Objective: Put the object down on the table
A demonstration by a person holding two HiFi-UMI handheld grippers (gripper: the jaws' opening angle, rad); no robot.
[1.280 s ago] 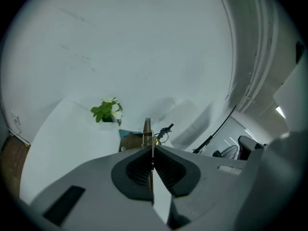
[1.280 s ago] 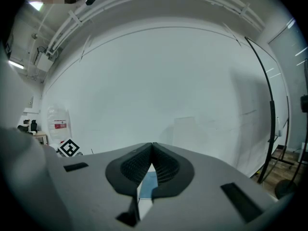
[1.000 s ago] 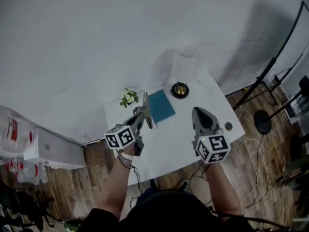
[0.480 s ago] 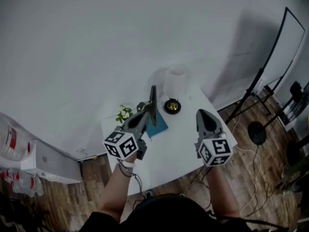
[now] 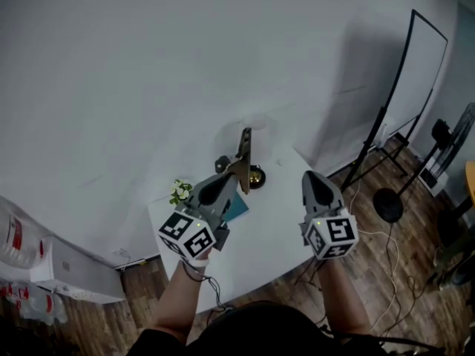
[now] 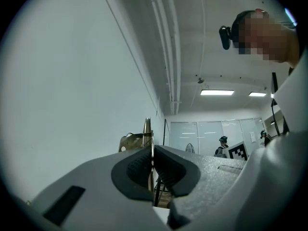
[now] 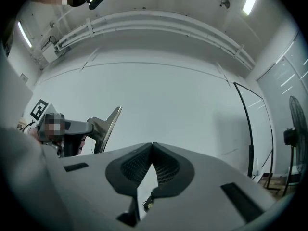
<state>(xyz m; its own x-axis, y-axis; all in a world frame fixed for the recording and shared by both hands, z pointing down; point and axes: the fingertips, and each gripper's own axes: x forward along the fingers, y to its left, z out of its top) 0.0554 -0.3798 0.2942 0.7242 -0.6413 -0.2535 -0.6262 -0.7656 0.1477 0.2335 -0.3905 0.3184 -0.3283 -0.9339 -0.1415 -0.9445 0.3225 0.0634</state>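
Well, I have both claws up in the air over the white desk (image 5: 267, 230), pointing about level. My left claw (image 5: 234, 170) is clamped on a thin flat piece (image 5: 243, 151), dull brass in colour. It stands on edge and sticks up out of the tips, so it is well clear of the desk and not yet set down. In the left gripper view, the pads (image 6: 137, 165) press on either side of its narrow edge (image 6: 147, 129), and a brass flap shows to the left of that edge against the wall.

My right claw (image 5: 311, 176) sits off to the right, apart from the left one. In its own view the tips of the right claw (image 7: 152, 146) meet with nothing between them. The same view shows the piece (image 7: 109, 124) off to the left, tilted in the other claw's grip.

Down on the desk I can see a small bunch of flowers (image 5: 179, 192) at the far left corner, a blue book (image 5: 237, 208) partly hidden by the left claw, and a round gold-and-black thing (image 5: 256, 176) just beyond the book; I cannot tell what it is.
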